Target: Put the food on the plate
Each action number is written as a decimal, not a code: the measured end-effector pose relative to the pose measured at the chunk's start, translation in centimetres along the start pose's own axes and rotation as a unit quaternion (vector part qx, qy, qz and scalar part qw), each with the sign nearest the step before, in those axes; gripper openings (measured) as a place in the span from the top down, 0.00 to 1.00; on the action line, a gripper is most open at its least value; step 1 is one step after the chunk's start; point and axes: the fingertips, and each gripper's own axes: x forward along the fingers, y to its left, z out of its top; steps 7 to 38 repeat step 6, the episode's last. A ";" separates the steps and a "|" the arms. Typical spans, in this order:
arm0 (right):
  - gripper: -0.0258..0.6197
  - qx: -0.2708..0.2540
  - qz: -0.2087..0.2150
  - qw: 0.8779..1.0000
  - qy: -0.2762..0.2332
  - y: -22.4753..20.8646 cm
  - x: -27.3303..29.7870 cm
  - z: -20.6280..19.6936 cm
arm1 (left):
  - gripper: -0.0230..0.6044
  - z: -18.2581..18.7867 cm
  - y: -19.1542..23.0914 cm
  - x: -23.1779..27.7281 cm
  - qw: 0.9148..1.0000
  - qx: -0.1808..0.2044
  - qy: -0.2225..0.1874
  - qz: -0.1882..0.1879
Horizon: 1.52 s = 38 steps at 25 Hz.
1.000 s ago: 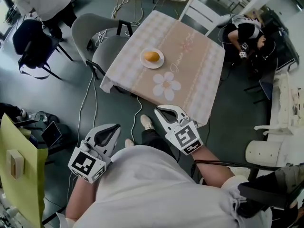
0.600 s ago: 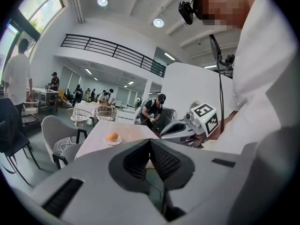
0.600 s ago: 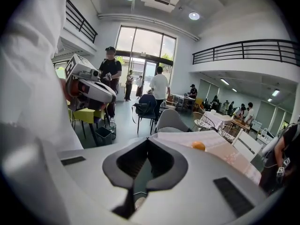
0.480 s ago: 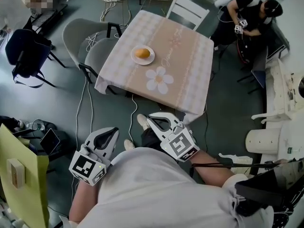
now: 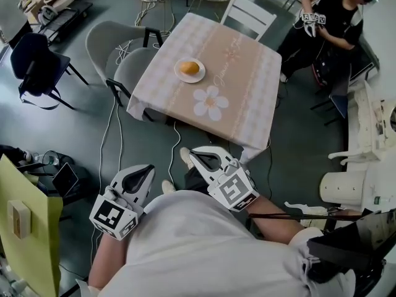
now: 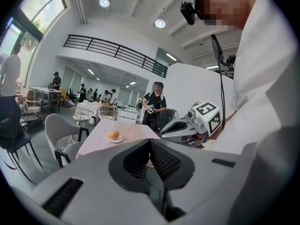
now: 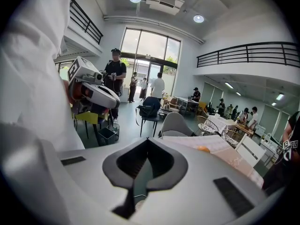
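Observation:
A round orange food item (image 5: 190, 67) lies on a small white plate (image 5: 180, 73) on the table with the flowered cloth (image 5: 230, 91), well ahead of me. Both grippers are held close to my body, away from the table and over the floor. The left gripper (image 5: 150, 167) is shut and holds nothing. My right gripper (image 5: 193, 151) is shut and empty too. In the left gripper view the shut left gripper (image 6: 150, 141) points toward the plate (image 6: 114, 138), with the food (image 6: 113, 134) on it. The right gripper view shows the shut right gripper (image 7: 147, 140) and the food (image 7: 202, 148) far off.
Two grey chairs (image 5: 117, 48) stand at the table's left side and a white chair (image 5: 252, 14) at its far end. A person in black (image 5: 328, 23) holds grippers at the back right. Cables (image 5: 116, 135) run across the floor. A dark chair (image 5: 34, 60) stands left.
The head view has shifted a little, so the table sits slightly higher and more to the left. Both grippers stay shut near my body. The food has not moved on the plate.

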 end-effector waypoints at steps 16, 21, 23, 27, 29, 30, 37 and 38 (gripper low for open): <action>0.94 0.003 -0.004 1.000 0.003 -0.3 0.0 -0.2 | 0.95 -0.6 0.3 0.3 1.000 0.016 0.000 -0.011; 0.94 0.003 -0.004 1.000 0.003 -0.3 0.0 -0.2 | 0.95 -0.6 0.3 0.3 1.000 0.016 0.000 -0.011; 0.94 0.003 -0.004 1.000 0.003 -0.3 0.0 -0.2 | 0.95 -0.6 0.3 0.3 1.000 0.016 0.000 -0.011; 0.94 0.003 -0.004 1.000 0.003 -0.3 0.0 -0.2 | 0.95 -0.6 0.3 0.3 1.000 0.016 0.000 -0.011; 0.94 0.003 -0.004 1.000 0.003 -0.3 0.0 -0.2 | 0.95 -0.6 0.3 0.3 1.000 0.016 0.000 -0.011; 0.94 0.003 -0.004 1.000 0.003 -0.3 0.0 -0.2 | 0.95 -0.6 0.3 0.3 1.000 0.016 0.000 -0.011; 0.94 0.003 -0.004 1.000 0.003 -0.3 0.0 -0.2 | 0.95 -0.6 0.3 0.3 1.000 0.016 0.000 -0.011; 0.94 0.003 -0.004 1.000 0.003 -0.3 0.0 -0.2 | 0.95 -0.6 0.3 0.3 1.000 0.016 0.000 -0.011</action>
